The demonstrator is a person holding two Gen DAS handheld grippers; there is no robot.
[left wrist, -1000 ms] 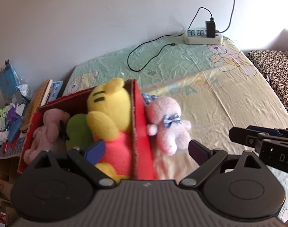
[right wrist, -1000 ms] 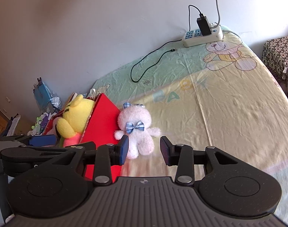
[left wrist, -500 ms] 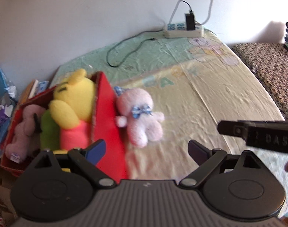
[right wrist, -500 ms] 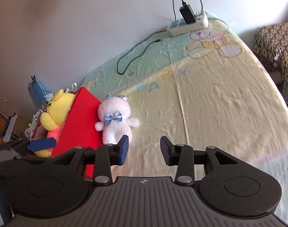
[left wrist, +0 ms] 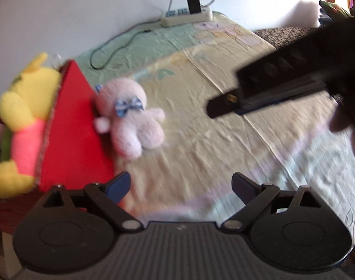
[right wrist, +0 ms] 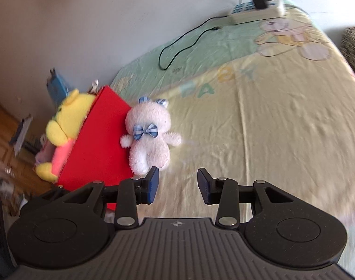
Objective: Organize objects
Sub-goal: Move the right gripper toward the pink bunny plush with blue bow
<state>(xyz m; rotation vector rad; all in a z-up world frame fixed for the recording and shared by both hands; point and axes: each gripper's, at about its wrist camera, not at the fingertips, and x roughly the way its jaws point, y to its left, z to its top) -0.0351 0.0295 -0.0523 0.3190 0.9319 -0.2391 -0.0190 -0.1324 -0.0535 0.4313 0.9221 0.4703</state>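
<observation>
Views from both wrists have dropped closer to the bedsheet point(right wrist: 282, 121) than a second ago, so the pink plush bear point(right wrist: 149, 137) with its blue bow now looms larger, lying on the sheet and leaning against the outer wall of the red box point(right wrist: 100, 140), where the yellow plush bear point(right wrist: 65, 121) sits inside. Left gripper point(left wrist: 180, 184) tilts steeply down over bare sheet beside the box, jaws spread wide with nothing between them, while the right gripper point(right wrist: 178, 184) angles down with its narrower gap also empty, one fingertip just short of the pink bear's feet; in the left view it juts in blurred from the right
</observation>
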